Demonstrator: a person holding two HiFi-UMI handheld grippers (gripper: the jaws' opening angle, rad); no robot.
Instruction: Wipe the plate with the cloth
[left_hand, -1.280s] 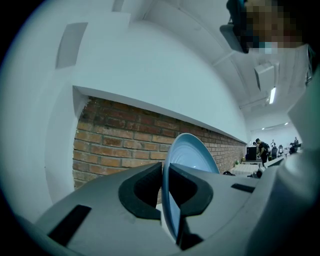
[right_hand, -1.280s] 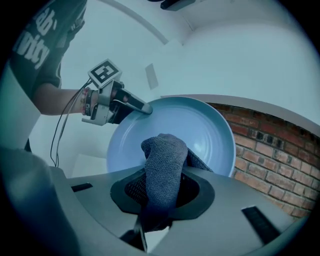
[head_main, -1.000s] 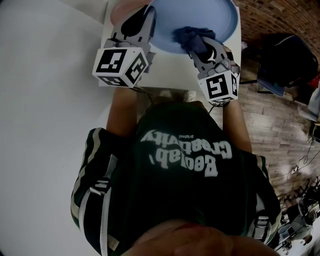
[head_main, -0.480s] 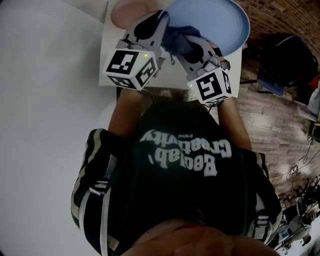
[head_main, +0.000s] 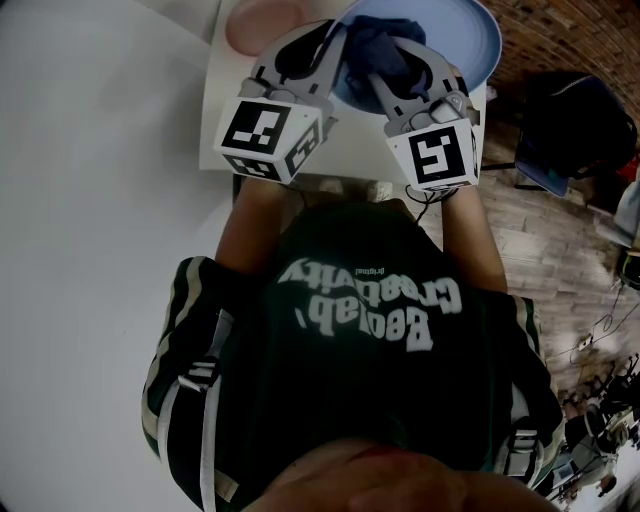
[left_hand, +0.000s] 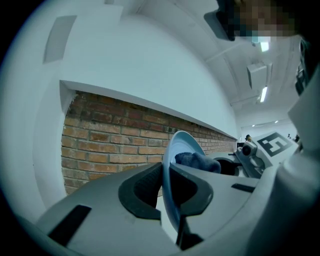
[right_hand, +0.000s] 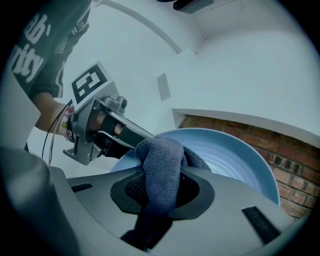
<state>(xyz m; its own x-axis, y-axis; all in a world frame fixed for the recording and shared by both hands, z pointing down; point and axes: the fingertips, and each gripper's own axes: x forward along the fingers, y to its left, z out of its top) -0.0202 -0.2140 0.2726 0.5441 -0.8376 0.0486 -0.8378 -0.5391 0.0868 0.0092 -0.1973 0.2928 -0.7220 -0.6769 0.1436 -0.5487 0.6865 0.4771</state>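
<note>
Gripping the blue plate (head_main: 455, 40) by its rim, I've got it tipped up nearly on edge with the hollow face turned to my right. That, I'd say, is so the cloth can get at it without the table in the way. The dark blue cloth (right_hand: 160, 160) looks bunched against that face, low down and near where the rim is pinched. My left gripper (left_hand: 167, 187) has its jaws narrow, clamped on the thin rim with one pad on each side to steady it. My right gripper (right_hand: 162, 192) is closed on the cloth, and a fat wad sticks out past the tips so fabric, not plastic, meets the glaze. Both grippers sit close together over the white table (head_main: 350, 160). A pink dish (head_main: 255, 25) lies just to the left, and there's a brick wall (left_hand: 110, 145) beyond.
</note>
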